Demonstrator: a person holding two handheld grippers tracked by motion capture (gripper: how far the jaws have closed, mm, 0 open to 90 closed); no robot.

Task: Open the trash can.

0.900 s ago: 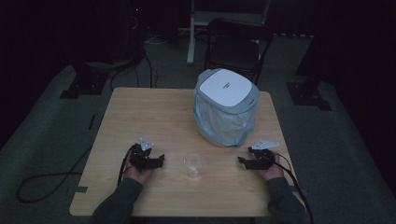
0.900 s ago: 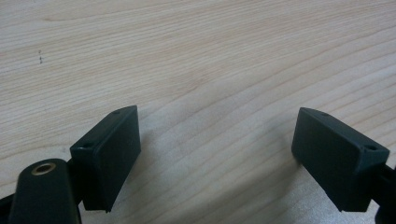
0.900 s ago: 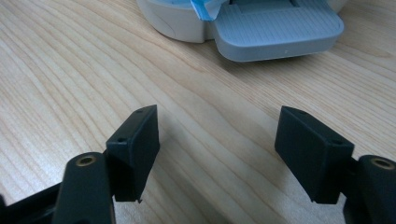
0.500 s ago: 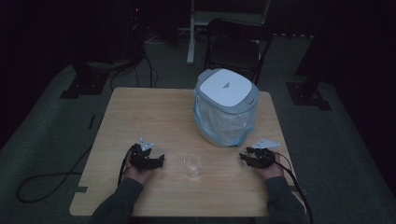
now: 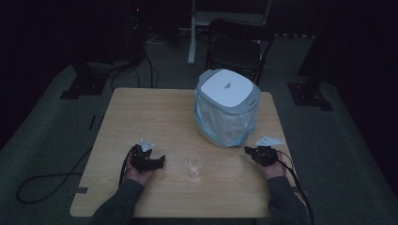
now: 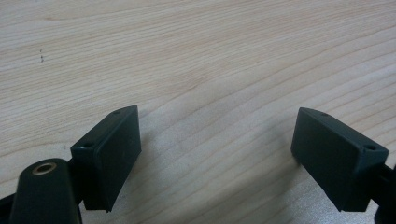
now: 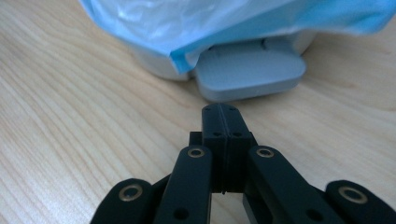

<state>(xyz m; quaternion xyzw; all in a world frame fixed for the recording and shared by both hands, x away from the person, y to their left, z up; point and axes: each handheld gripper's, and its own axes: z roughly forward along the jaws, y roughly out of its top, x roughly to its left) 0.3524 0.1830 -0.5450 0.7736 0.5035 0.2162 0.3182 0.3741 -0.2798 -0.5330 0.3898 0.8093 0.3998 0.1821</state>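
The left gripper (image 6: pixel 217 149) rests low over bare wooden table (image 6: pixel 210 56), jaws spread wide with nothing between them. The right gripper (image 7: pixel 222 116) has its jaws pressed together, empty, tips just short of the grey pedal (image 7: pixel 250 74) of a lidded bin (image 5: pixel 226 107). The blue bag (image 7: pixel 224 23) hides the bin's body. Between the grippers stands a clear glass (image 5: pixel 194 165), faint in the dim light.

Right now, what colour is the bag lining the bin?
Light blue. The bag shows best in the right gripper view.
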